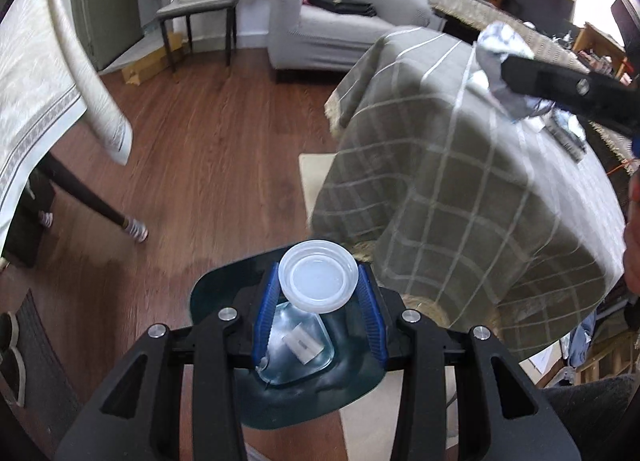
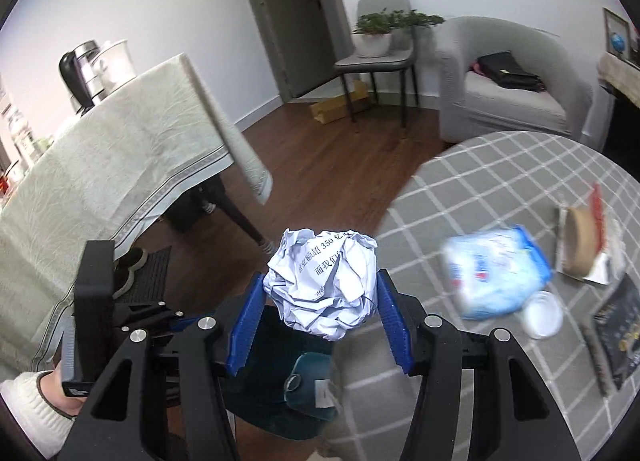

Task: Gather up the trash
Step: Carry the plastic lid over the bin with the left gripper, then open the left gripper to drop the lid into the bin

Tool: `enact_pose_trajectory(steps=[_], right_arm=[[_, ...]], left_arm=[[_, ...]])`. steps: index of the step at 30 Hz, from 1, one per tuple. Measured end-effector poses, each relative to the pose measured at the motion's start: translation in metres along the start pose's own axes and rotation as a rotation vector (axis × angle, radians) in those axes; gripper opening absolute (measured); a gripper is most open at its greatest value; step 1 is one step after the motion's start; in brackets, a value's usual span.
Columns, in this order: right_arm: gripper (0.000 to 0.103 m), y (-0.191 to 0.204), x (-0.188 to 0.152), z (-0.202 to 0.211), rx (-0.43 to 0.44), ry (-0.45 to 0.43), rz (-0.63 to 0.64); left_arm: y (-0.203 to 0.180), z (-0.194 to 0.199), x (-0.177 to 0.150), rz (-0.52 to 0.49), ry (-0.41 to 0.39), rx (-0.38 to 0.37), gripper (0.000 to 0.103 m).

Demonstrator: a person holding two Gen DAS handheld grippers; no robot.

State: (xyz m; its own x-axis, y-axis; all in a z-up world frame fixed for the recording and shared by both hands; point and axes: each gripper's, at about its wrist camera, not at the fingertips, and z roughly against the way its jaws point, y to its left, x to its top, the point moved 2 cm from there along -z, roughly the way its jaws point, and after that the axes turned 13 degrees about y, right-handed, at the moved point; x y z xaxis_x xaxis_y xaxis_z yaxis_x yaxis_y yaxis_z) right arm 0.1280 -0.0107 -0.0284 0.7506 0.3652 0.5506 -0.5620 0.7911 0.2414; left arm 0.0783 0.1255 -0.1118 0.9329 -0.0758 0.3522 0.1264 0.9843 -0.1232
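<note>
My left gripper (image 1: 319, 295) is shut on a clear bottle (image 1: 298, 345) with a wide white cap (image 1: 319, 281), its blue pads at either side of the cap. The bottle hangs over a dark teal bin (image 1: 214, 289). My right gripper (image 2: 320, 293) is shut on a crumpled ball of printed paper (image 2: 324, 281). In the right wrist view, the bottle (image 2: 310, 385) and the bin (image 2: 260, 401) lie below the ball. In the left wrist view, the paper ball (image 1: 494, 57) shows at upper right, with one of the right gripper's black fingers (image 1: 560, 85) on it.
A round table with a grey checked cloth (image 2: 500, 181) carries a blue and white packet (image 2: 496, 273), a white lid (image 2: 542, 317), a tape roll (image 2: 582, 241) and a dark book (image 2: 616, 325). A pale-clothed table (image 2: 100, 173) stands left. A chair (image 2: 376, 57) and armchair (image 2: 512, 93) stand beyond the wood floor.
</note>
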Motion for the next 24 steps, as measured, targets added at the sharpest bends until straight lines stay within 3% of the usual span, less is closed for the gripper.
enact_pose_trajectory(steps=[10,17,24], right_arm=[[0.056,0.036,0.011,-0.031,0.035,0.046,0.053],[0.057,0.056,0.015,-0.052,0.043,0.087,0.078],[0.057,0.064,0.007,-0.086,0.075,0.206,0.073]], left_arm=[[0.024,-0.025,-0.028,0.003,0.113,0.042,0.042],[0.045,-0.05,-0.05,0.025,0.197,0.029,0.042],[0.058,-0.064,-0.067,0.043,0.243,0.012,0.041]])
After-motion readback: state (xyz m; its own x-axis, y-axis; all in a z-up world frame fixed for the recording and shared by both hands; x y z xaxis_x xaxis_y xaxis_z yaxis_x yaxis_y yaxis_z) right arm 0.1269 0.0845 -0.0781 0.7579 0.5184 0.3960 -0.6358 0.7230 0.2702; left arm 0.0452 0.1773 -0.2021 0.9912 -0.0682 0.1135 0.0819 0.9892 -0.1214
